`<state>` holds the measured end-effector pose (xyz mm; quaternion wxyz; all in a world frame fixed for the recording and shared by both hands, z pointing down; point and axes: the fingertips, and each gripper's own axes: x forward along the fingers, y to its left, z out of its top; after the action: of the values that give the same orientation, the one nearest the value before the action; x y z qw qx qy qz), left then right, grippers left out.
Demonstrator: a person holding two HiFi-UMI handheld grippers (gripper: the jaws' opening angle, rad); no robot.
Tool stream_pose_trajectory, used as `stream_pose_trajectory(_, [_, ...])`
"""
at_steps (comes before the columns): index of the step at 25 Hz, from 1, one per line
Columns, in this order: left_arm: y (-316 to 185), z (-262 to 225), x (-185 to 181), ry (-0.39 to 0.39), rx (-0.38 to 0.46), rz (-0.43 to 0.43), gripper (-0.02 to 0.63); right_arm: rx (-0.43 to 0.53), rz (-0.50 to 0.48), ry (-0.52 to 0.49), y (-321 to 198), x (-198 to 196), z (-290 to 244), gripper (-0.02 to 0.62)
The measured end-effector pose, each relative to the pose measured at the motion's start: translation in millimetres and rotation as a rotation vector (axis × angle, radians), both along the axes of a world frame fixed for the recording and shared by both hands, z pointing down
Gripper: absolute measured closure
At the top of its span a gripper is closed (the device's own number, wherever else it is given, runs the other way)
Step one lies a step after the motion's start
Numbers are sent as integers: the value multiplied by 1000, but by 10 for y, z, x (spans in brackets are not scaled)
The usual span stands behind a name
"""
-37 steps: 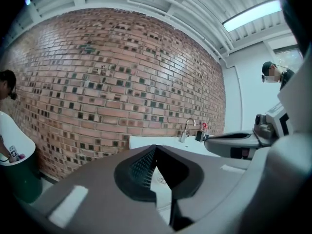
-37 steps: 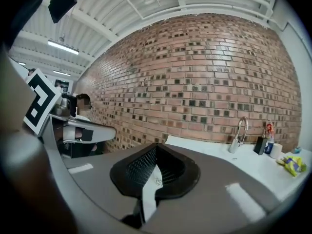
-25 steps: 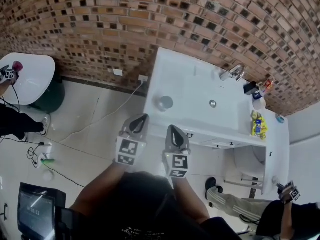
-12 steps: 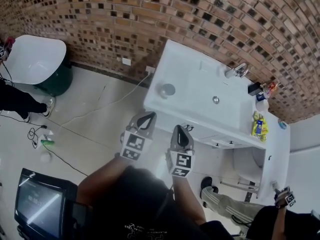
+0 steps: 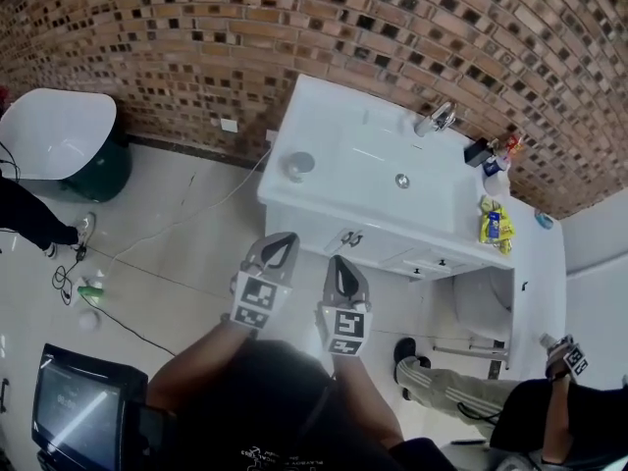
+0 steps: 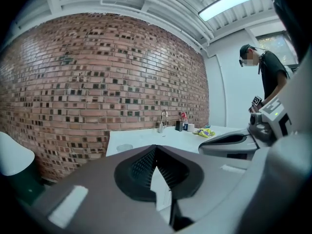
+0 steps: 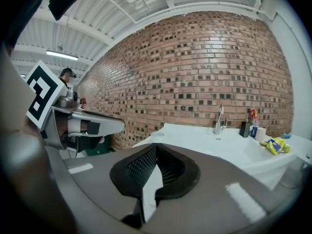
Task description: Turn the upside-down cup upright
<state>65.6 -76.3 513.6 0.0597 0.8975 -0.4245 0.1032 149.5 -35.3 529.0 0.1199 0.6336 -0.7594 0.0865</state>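
The left tongs and the right tongs are each pressed together with nothing between them. They hang side by side over the pale tiled floor, well apart from the white basin surface. The small grey round cup stands near that surface's left end, untouched.
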Motion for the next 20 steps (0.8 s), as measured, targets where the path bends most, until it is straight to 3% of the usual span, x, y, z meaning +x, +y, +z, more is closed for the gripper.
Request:
stream_pose_trajectory(9, [649,86,438,-35,-7,53,612,-39,35,-16,622,407,80,581])
stream_pose_trajectory(20, [1144,180,274,-65,-32,-33,612,12,-1,-45,912,263,86,581])
